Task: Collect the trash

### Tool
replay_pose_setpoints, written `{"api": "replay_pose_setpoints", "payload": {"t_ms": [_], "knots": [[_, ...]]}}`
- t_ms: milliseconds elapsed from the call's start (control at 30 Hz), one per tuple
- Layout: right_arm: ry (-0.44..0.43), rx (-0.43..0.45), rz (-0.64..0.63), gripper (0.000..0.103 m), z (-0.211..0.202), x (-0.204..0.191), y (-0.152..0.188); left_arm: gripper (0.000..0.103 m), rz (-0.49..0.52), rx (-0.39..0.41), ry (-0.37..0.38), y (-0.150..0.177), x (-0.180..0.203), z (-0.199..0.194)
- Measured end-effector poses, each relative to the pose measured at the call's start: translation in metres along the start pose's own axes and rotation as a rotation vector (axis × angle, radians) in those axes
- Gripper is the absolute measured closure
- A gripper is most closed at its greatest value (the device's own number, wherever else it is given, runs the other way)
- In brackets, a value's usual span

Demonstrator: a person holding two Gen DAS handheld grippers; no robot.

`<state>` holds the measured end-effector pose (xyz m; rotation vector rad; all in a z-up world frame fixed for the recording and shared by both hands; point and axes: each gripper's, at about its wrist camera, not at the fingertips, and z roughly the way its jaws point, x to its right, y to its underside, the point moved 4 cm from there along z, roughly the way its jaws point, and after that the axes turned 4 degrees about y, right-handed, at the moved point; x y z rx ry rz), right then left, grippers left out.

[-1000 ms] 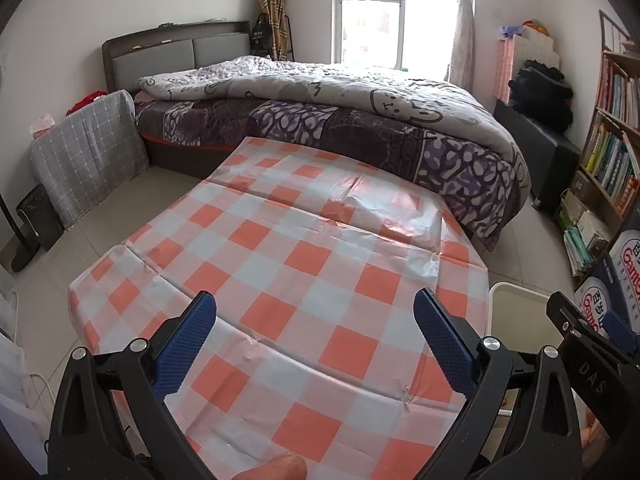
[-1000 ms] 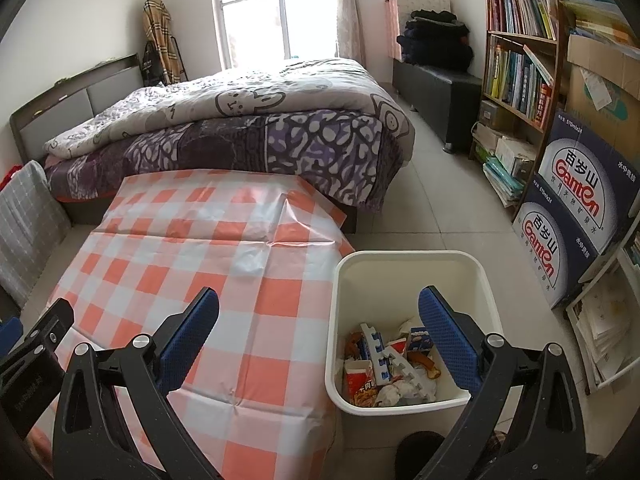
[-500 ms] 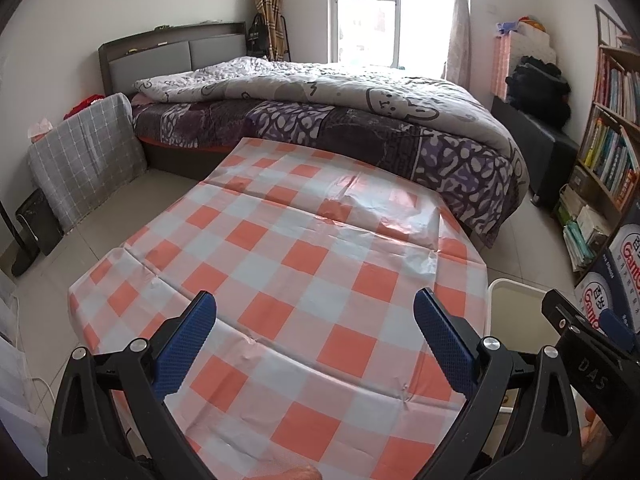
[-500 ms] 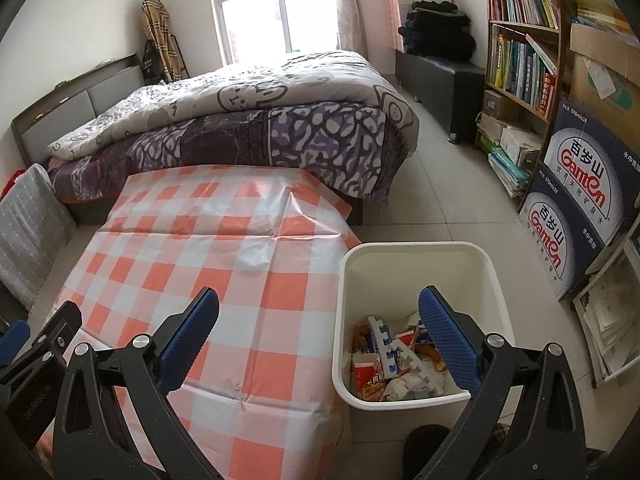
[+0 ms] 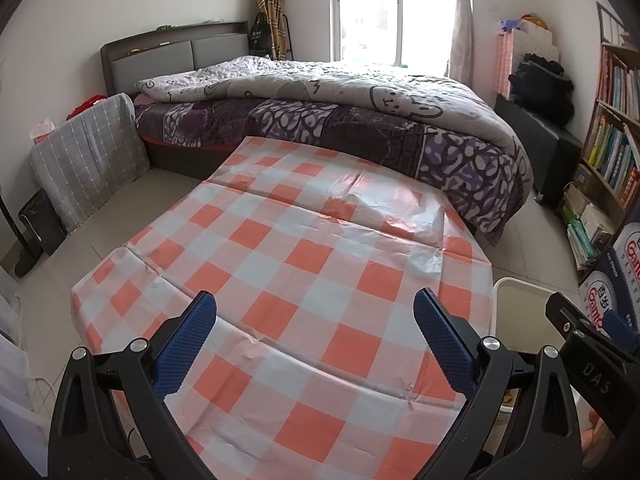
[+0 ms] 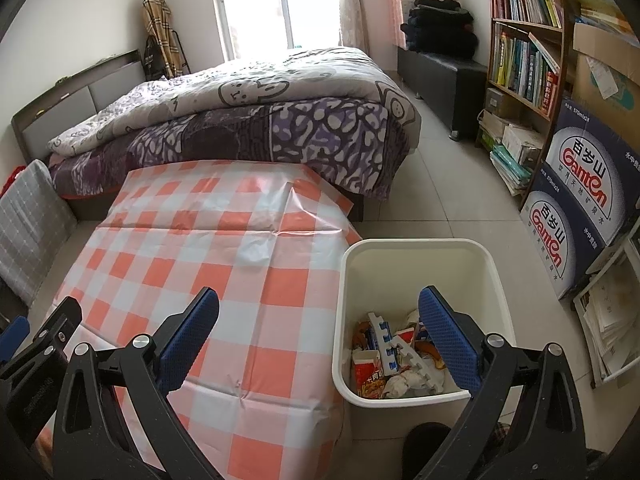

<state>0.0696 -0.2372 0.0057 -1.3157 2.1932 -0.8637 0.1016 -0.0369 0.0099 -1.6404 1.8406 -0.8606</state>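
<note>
while both tongs [image 5: 316,336] [image 6: 320,332] gape wide, "ganten" boxes [image 6: 580,208] flank the bin [image 6: 420,252]

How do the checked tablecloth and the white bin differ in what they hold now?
The tablecloth shows nothing lying on it in either view; the bin holds trash at its bottom. The tablecloth is flat, checked orange and white; the bin is plain white, deep and open-topped. They stand side by side, and both grippers, left and right, are open and hold nothing.

Orange-and-white checked tablecloth [image 5: 304,264], cream bin [image 6: 420,256], purple patterned bedspread [image 6: 320,136], blue-padded black tongs [image 6: 319,330].
</note>
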Motion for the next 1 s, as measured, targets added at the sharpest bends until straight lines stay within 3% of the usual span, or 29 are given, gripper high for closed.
{"api": "replay_pose_setpoints", "payload": {"t_ms": [333,1000], "knots": [[0.002,0.0,0.002,0.007,-0.0002,-0.0006,0.0003,0.015,0.005,0.014,0.008,0.0008,0.0002,0.0006],[0.001,-0.001,0.0,0.007,0.0003,-0.0012,0.0004,0.011,-0.032,-0.023,0.009,-0.0005,-0.0008,0.0029]]}}
